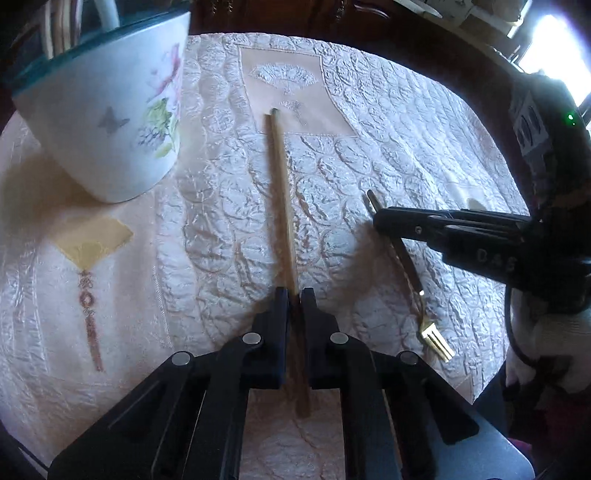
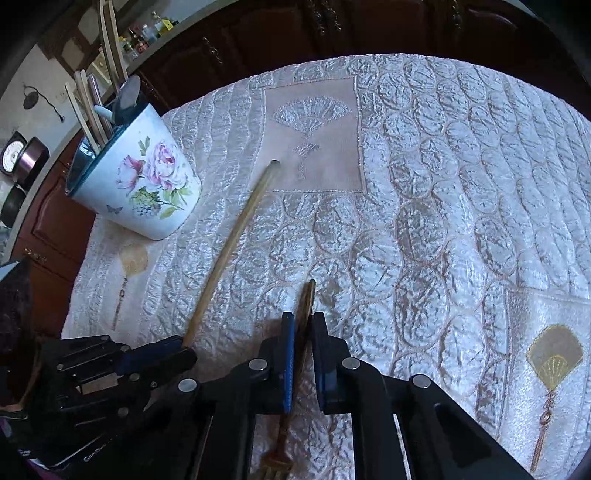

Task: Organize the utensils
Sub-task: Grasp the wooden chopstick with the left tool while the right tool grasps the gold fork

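A floral white cup (image 1: 107, 122) with a teal rim stands at the far left; the right wrist view shows the cup (image 2: 147, 188) holding several utensils. My left gripper (image 1: 294, 295) is shut on a wooden chopstick (image 1: 280, 192) that lies pointing away on the tablecloth. The chopstick (image 2: 236, 243) also shows in the right wrist view, with the left gripper (image 2: 184, 350) at its near end. My right gripper (image 2: 303, 321) is shut on the handle of a gold fork (image 2: 306, 299), tines toward the camera. In the left wrist view the right gripper (image 1: 380, 218) clamps the fork (image 1: 434, 338).
A quilted white tablecloth (image 1: 369, 110) with fan motifs covers the round table. Dark wooden cabinets (image 2: 258, 33) stand behind the table. A counter with bottles and pots (image 2: 22, 158) runs at the far left.
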Available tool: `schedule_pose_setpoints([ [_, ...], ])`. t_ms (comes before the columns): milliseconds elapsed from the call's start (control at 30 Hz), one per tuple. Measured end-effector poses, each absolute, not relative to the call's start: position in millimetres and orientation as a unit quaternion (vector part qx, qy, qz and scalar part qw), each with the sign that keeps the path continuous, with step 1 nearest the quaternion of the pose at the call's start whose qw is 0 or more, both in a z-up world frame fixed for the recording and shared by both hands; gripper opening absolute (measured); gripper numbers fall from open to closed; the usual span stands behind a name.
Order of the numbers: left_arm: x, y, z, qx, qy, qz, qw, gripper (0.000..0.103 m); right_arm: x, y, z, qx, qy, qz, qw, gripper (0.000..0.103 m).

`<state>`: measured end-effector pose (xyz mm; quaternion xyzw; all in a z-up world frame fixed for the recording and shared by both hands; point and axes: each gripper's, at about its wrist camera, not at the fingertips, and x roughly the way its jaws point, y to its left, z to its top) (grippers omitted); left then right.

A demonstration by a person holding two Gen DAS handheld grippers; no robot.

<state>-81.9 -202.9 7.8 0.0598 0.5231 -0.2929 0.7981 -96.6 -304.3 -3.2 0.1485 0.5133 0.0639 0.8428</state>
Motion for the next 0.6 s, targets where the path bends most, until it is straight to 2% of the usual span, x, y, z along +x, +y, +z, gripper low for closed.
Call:
schedule_pose_setpoints([
  [267, -119.1, -159.8, 16.6, 0.071, 0.533, -0.316, 0.782, 0.005, -127.5, -303.0, 10.2, 0.143, 0.519, 0.086, 0.838, 0.007],
  [433, -138.0, -141.7, 12.4, 0.112, 0.542, -0.314, 0.771, 0.005, -136.9, -294.5, 4.6, 0.124, 0.541, 0.081, 0.828, 0.007],
  [533, -137.0, -141.5, 17.5, 0.128, 0.532, -0.31, 0.777, 0.01, -134.3, -290.6, 0.8, 0.111, 0.547, 0.07, 0.827, 0.009],
  [600, -129.4, -145.0, 24.4, 0.126, 0.52, -0.308, 0.786, 0.021, -134.3, -289.8, 0.1, 0.113, 0.546, 0.068, 0.827, 0.009],
])
